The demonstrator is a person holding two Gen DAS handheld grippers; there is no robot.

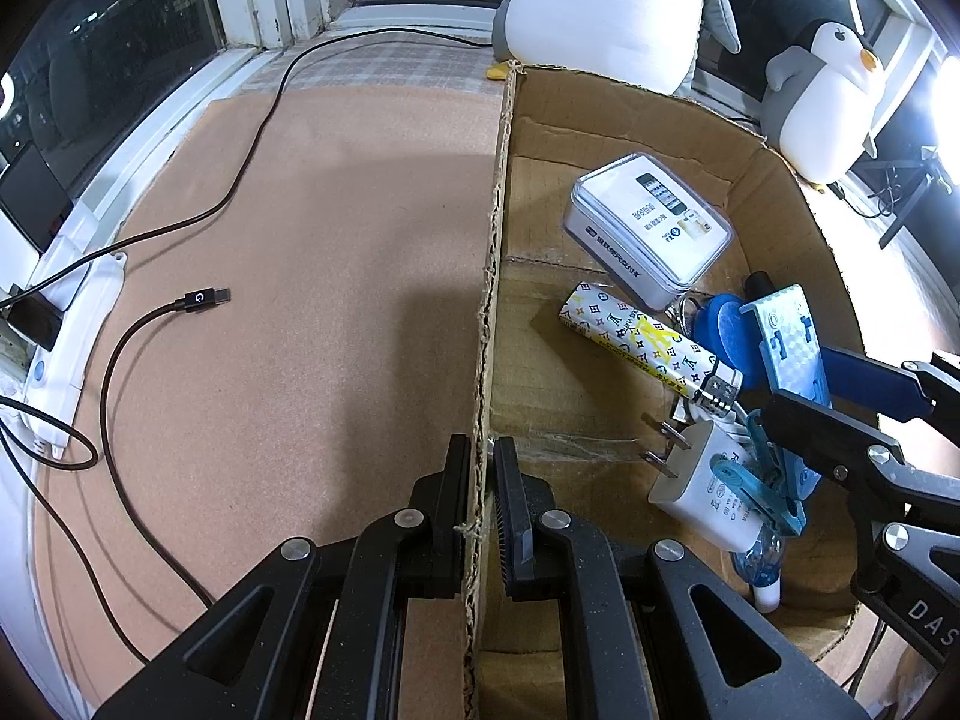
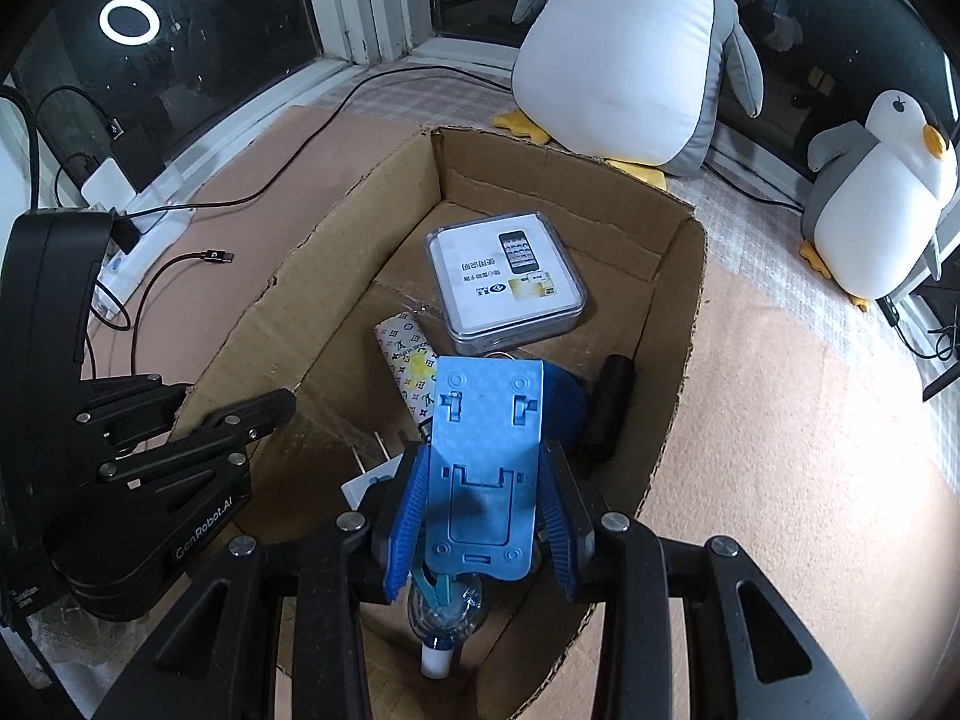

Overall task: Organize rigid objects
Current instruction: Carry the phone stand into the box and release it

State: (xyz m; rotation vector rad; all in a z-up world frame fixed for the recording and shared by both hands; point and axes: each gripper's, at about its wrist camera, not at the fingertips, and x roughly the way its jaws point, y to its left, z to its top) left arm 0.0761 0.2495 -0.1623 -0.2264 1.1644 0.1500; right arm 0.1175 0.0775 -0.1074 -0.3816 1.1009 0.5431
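Right wrist view: the right claw (image 2: 480, 531) holds a blue plastic stand (image 2: 483, 468) over the cardboard box (image 2: 678, 372). The left claw (image 1: 482, 510) pinches the box wall.

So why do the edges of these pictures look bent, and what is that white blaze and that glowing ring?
Both views are fisheye, so the cardboard box walls and window frame bow outward, with dark corners. Left wrist view: a lamp at the right edge burns out to pure white, and the left gripper casts a broad shadow on the mat. Right wrist view: the ring is a light reflected in dark window glass.
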